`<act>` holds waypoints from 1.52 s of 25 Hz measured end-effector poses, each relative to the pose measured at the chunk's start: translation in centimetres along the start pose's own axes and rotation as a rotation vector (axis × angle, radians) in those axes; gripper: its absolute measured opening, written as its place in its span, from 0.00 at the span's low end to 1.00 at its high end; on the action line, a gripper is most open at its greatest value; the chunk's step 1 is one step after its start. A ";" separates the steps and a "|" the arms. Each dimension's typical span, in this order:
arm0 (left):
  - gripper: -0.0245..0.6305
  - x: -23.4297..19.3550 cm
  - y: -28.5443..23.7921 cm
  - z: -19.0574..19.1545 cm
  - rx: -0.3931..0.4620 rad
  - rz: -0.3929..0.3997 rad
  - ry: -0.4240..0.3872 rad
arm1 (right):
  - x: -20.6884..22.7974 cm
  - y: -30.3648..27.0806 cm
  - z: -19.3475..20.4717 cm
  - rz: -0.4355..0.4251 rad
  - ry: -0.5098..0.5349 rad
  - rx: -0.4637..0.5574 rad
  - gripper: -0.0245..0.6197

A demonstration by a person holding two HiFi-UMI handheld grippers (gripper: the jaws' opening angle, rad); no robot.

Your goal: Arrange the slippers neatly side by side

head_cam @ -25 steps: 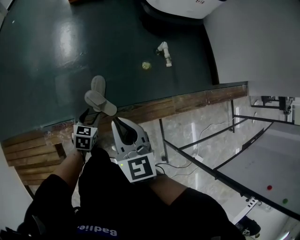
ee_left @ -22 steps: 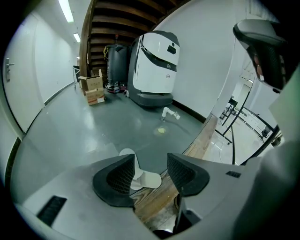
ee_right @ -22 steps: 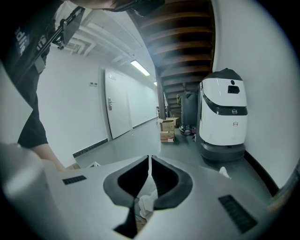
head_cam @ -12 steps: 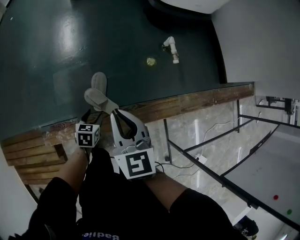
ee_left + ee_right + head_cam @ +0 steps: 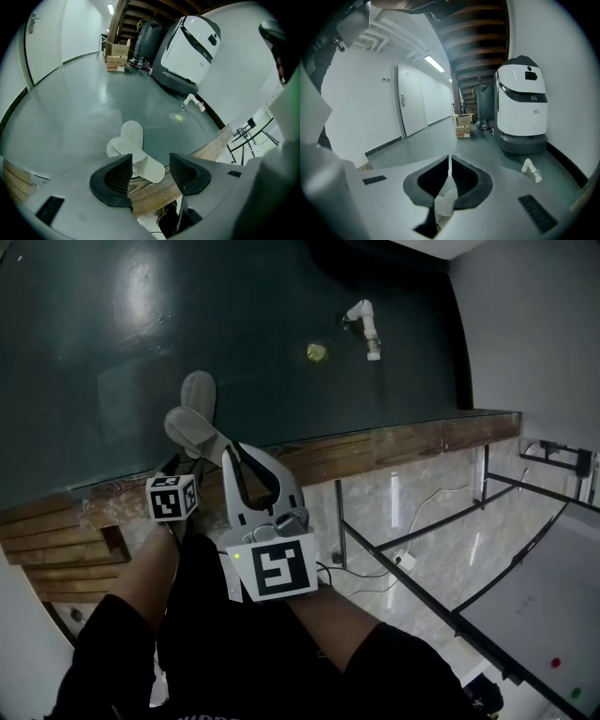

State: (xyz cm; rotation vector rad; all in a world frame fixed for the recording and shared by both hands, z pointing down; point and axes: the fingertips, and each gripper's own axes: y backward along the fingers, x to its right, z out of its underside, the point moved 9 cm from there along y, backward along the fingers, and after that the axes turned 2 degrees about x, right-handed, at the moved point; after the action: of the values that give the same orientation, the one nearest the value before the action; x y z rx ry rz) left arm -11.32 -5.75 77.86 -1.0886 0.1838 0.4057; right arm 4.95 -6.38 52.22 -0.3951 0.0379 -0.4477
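Risks first. The right tongs (image 5: 449,164) are pressed together on a thin bit of the near slipper (image 5: 195,434), by its edge only, so prob. a weak hold; it could slide out or twist if swung. That slipper lies crossed over the far slipper (image 5: 199,390), which sits at 12 o'clock of it on the dark floor (image 5: 281,324). Dragging the near one sideways could pull the far one askew w/ it. Both are right by the wooden edge (image 5: 375,451). The near one's end looks to reach that edge, so a drop there might send it over. Can't tell whether the near slipper is lifted or resting.

The left tongs (image 5: 150,164) have just been opening and are spread wide. The crossed pair shows ahead in the gap, but the pads aren't on anything. If they close here they may catch both slippers at the crossing, not just one.

Pose: in the head view the pair is at approx. 10 o'clock of centre. The left tongs come in from 6 o'clock of the pair, tipped steeply down. The right tongs are flatter, reaching toward 11 o'clock, tip at the near slipper's 4 o'clock end. Both forearms are close together.
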 end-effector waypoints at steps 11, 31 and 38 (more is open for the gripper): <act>0.45 -3.0 -7.0 2.1 -0.016 -0.006 0.135 | 0.9 -4.2 4.0 0.013 0.007 -0.007 0.04; 0.23 -7.9 -15.4 4.9 -0.015 -0.133 0.468 | 2.4 -4.4 10.3 -0.053 -0.013 -0.139 0.04; 0.05 -7.8 -14.2 3.8 -0.065 -0.094 0.354 | 2.8 -4.3 9.8 -0.032 -0.048 -0.114 0.04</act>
State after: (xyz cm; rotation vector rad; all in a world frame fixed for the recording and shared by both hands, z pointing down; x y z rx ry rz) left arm -12.90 -9.85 93.91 -1.2237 0.4329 0.1323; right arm 6.88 -7.55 62.98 -0.5188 0.0110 -0.4691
